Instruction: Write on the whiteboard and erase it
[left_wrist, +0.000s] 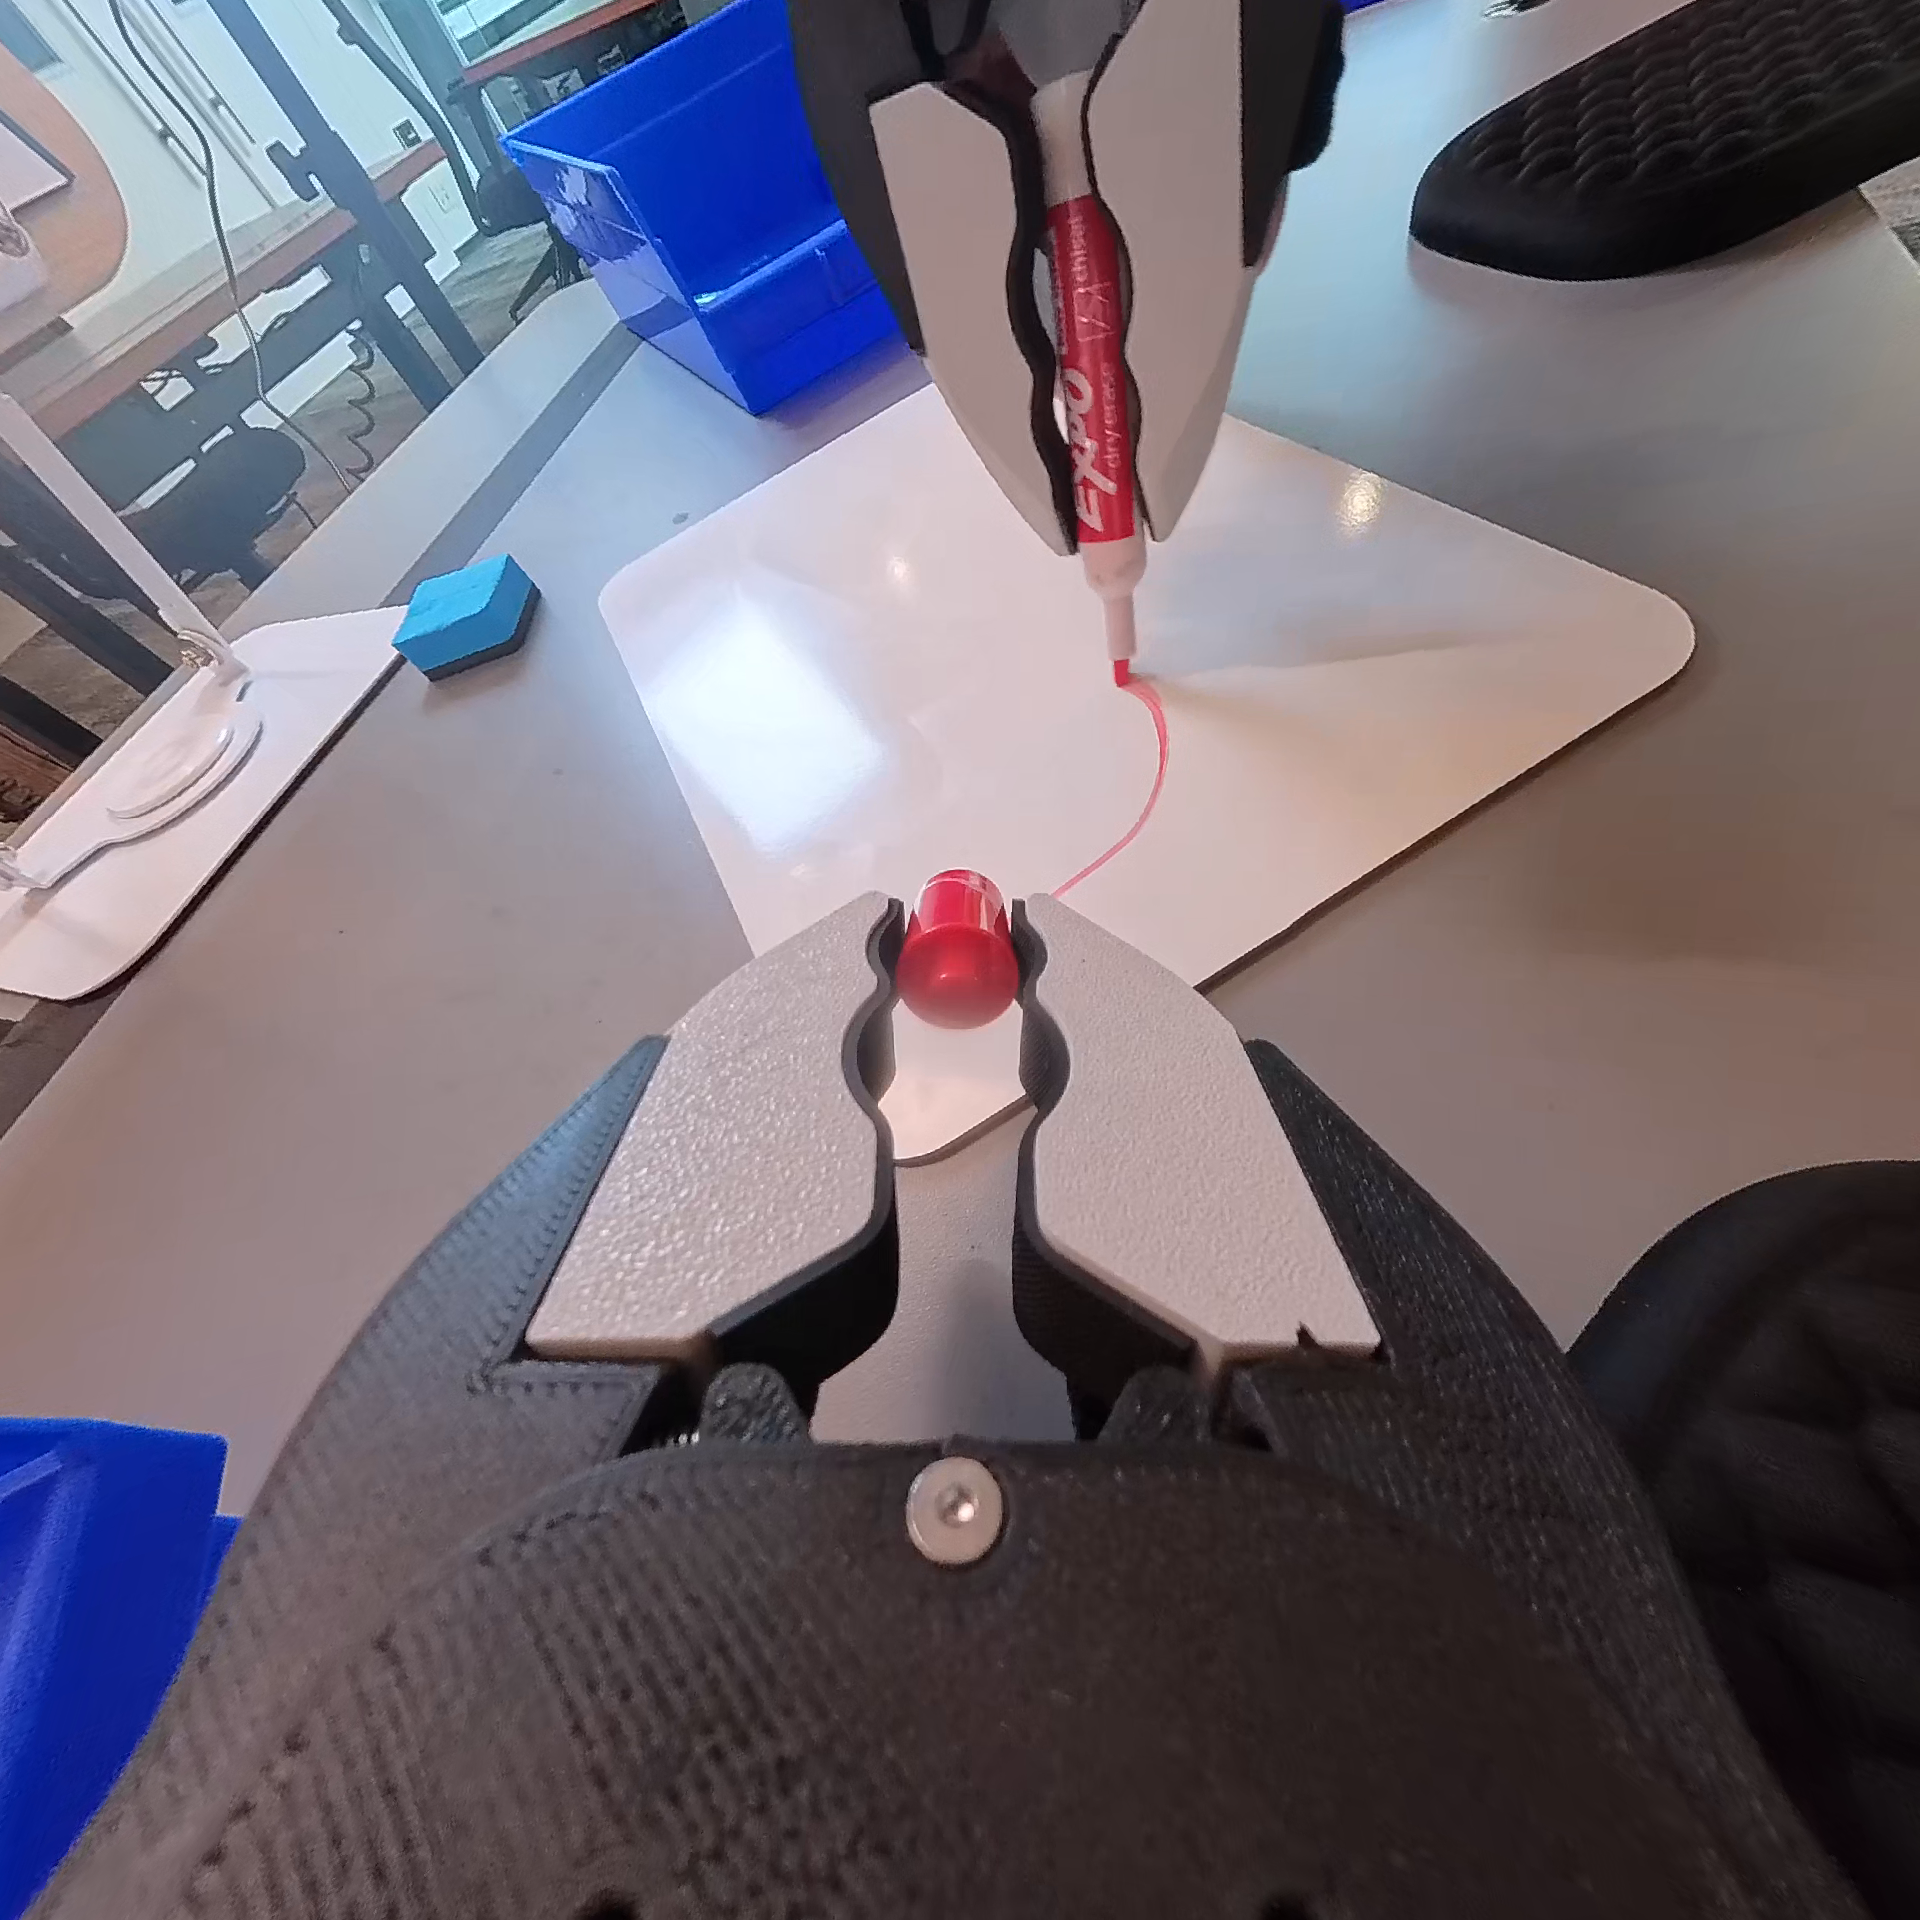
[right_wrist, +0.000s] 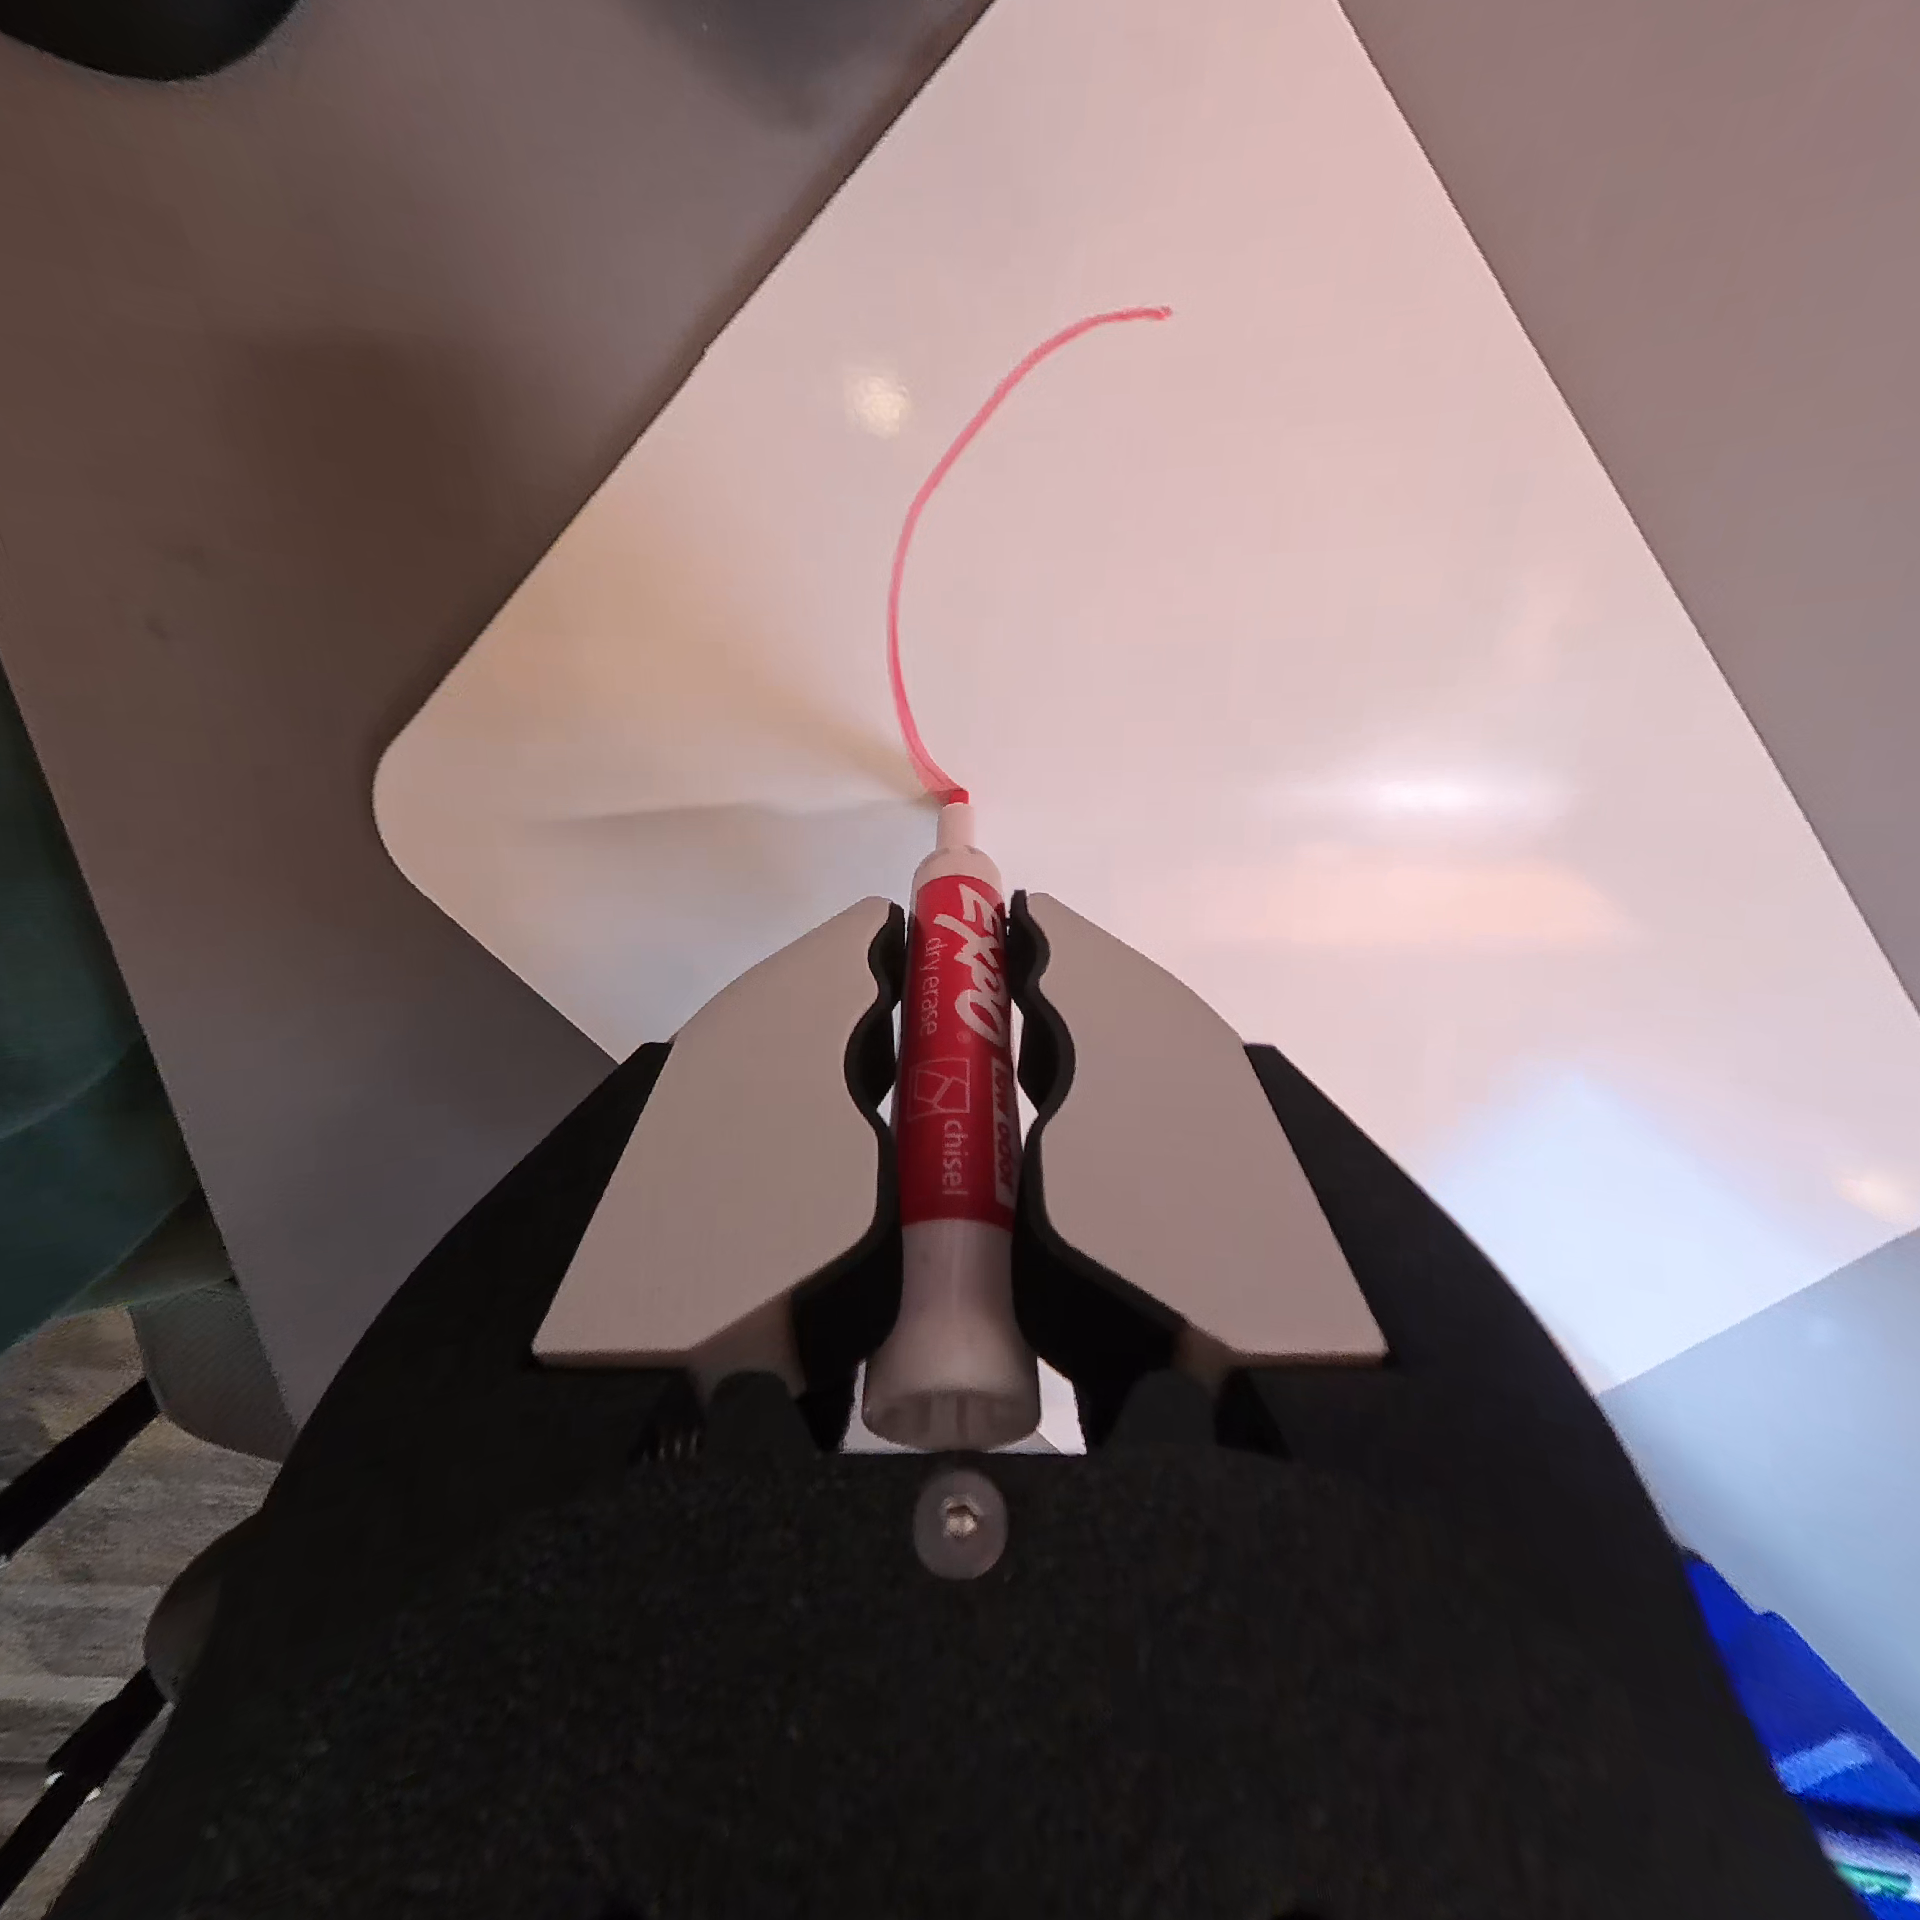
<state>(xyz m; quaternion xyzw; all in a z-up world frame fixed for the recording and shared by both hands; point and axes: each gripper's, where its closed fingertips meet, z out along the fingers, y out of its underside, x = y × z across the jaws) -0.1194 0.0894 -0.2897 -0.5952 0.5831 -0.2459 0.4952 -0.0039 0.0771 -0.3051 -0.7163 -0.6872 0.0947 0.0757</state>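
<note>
A white whiteboard (left_wrist: 935, 707) lies flat on the grey table, also in the right wrist view (right_wrist: 1351, 623). My right gripper (right_wrist: 956, 909) is shut on a red dry-erase marker (right_wrist: 951, 1039), its tip touching the board. The right gripper (left_wrist: 1107, 525) and marker (left_wrist: 1091, 436) also show in the left wrist view, pointing down. A curved red line (left_wrist: 1148, 769) runs from the tip, also seen in the right wrist view (right_wrist: 914, 540). My left gripper (left_wrist: 956, 909) is shut on the red marker cap (left_wrist: 954, 961), just over the board's near corner. A blue eraser (left_wrist: 468, 618) lies left of the board.
A blue bin (left_wrist: 707, 229) stands behind the board. A white lamp base (left_wrist: 177, 769) sits at the left. Black mesh chair parts are at the upper right (left_wrist: 1662, 135) and lower right (left_wrist: 1766, 1455). Another blue bin (left_wrist: 94, 1621) is at the lower left. Spacing between my two grippers at the tips: around 12 cm. The curved red line (left_wrist: 1148, 769) sits 6 cm or so from the ends of my right fingers. It turns up in the right wrist view (right_wrist: 900, 634) as well.
</note>
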